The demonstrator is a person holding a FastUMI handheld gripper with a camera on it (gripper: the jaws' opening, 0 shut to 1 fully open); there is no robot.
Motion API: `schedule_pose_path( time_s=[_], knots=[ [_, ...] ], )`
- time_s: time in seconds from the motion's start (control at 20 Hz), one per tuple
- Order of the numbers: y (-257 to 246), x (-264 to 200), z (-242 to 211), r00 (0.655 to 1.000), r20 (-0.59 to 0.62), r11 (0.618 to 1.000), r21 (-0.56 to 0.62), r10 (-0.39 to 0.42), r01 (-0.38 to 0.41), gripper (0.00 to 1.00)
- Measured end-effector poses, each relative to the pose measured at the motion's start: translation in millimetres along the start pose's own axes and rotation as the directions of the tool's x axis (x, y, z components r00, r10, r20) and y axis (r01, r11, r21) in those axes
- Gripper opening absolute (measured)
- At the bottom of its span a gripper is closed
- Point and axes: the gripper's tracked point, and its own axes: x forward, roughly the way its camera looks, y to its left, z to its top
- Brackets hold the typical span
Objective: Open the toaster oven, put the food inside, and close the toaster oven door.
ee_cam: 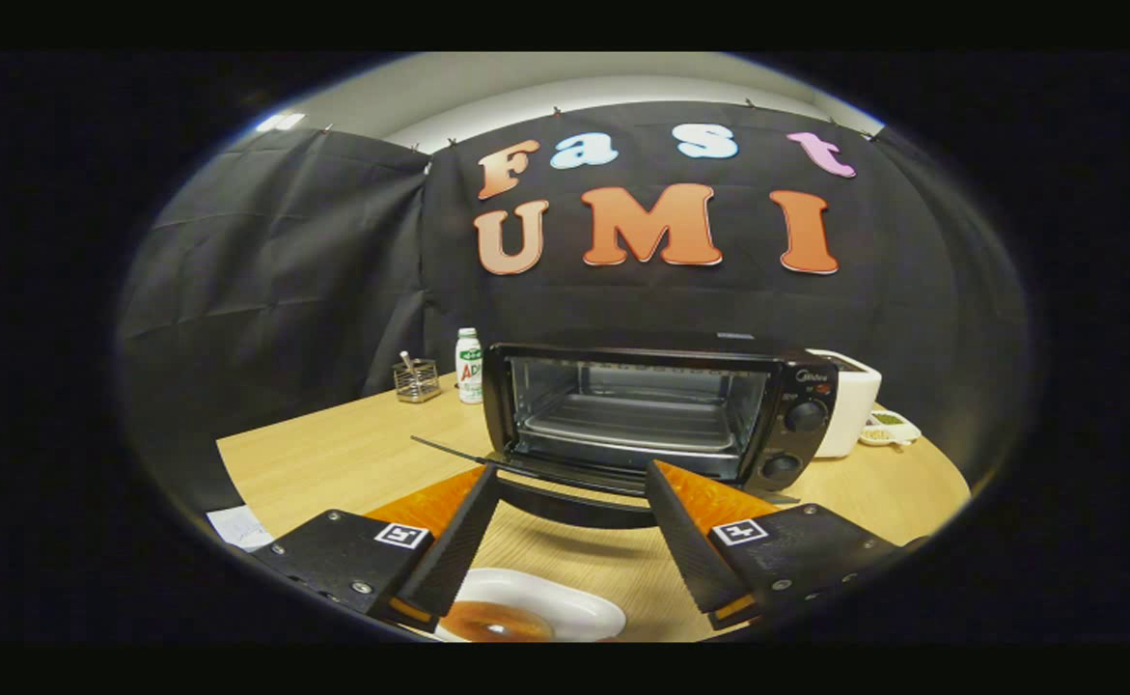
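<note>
Tongs (572, 475) spread wide, gripping nothing, over the wooden table (333, 454). Between the fingers, close in: white plate (565, 603) with a brown piece of food (497, 623) on it. Just beyond the tips, toaster oven (656, 410) with door (574, 497) dropped open, rack inside bare. White bottle (469, 365) and wire basket (417, 379) left of oven, white appliance (849, 405) right.

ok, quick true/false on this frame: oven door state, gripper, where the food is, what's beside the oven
1. The toaster oven door is shut. False: it hangs open, the rack bare.
2. The gripper is open, holding nothing. True.
3. The food sits on a white plate between the fingers. True.
4. A bottle stands on top of the oven. False: it stands on the wooden table beside the oven.
</note>
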Motion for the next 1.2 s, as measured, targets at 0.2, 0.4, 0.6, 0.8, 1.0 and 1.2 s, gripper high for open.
schedule_pose_path(
  time_s=[0.2,0.4,0.6,0.8,1.0,1.2],
  knots=[
    [-1.3,0.6,-49.2,0.990,-0.138,0.999,0.035,0.031,-0.026,0.91],
    [-6.1,4.9,-74.9,0.977,-0.209,0.996,0.092,0.036,-0.017,0.88],
    [-8.9,5.7,-78.0,0.977,-0.205,0.994,0.109,0.050,-0.028,0.87],
    [-9.7,-7.2,-69.9,0.981,-0.186,0.996,0.074,0.055,-0.042,0.87],
    [-4.4,-29.6,-71.6,0.979,-0.184,0.996,0.007,0.091,-0.091,0.87],
    [19.7,-57.4,-71.0,0.964,-0.180,0.981,0.039,0.196,-0.192,0.87]
  ],
)
